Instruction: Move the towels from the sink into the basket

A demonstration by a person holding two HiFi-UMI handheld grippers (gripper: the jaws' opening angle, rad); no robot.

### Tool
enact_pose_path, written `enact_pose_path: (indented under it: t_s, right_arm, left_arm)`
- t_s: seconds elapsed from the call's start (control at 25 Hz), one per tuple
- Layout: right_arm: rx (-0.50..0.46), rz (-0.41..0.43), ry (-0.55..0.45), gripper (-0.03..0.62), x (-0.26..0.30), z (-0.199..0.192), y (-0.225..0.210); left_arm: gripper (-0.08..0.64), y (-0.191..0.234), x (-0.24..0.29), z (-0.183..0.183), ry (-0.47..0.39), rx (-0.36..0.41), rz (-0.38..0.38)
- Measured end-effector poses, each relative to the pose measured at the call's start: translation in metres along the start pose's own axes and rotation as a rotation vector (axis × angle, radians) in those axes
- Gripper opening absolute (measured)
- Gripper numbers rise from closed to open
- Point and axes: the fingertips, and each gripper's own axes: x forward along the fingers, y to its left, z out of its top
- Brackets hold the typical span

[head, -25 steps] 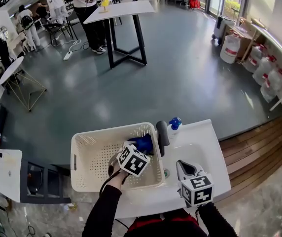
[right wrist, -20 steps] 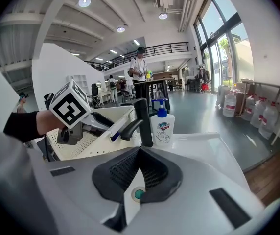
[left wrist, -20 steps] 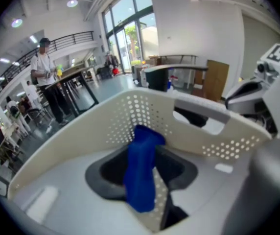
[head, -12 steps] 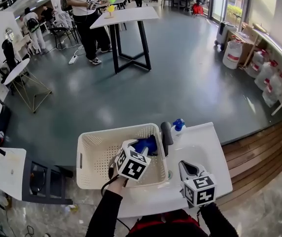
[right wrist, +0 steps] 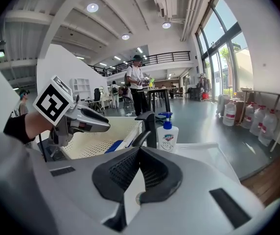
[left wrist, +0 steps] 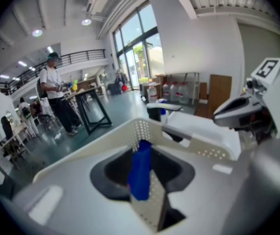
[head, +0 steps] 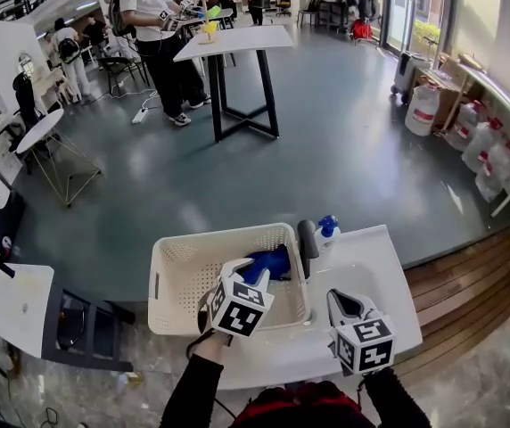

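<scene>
Head view: white basket [head: 184, 243] sits on the counter just left of the sink [head: 366, 270]. One blue towel [head: 268, 261] is visible. It lies inside the basket, bunched in the far right corner against the wall nearest the faucet [head: 307, 237]. A soap bottle [head: 327, 229] with a blue pump stands just right of the faucet, at the sink's back edge.

Left gripper [head: 242, 270]: above the basket's near right part, pointing forward and down toward the towel. Jaws have just been closing, yet stand apart, with nothing pinched. In the left gripper view the towel and the basket's perforated wall show through the gap between the pads. The towel is beyond the tips, not in contact with them as far as I can tell.

Right gripper [head: 342, 300]: over the sink's near edge, to the right of the basket, well apart from the towel. In the right gripper view the jaw tips meet, pressed together, with nothing between them. That view looks along the jaws toward the faucet and soap bottle, with the left gripper and the basket at left.

Background: grey floor, a person [head: 152, 25] standing by a tall table [head: 233, 41], and jugs [head: 496, 163] along the right wall.
</scene>
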Motion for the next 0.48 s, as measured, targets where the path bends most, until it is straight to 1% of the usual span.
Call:
enact_pose_path:
  t_s: [0.32, 0.48]
  right_arm:
    - [-0.012, 0.002, -0.028, 0.008, -0.013, 0.004, 0.008]
    - [-0.021, 0.007, -0.042, 0.008, -0.019, 0.009, 0.014]
  left_arm:
    - [0.086, -0.003, -0.032, 0.000, -0.048, -0.035, 0.034]
    - [0.052, -0.004, -0.049, 0.005, -0.087, -0.053, 0.054]
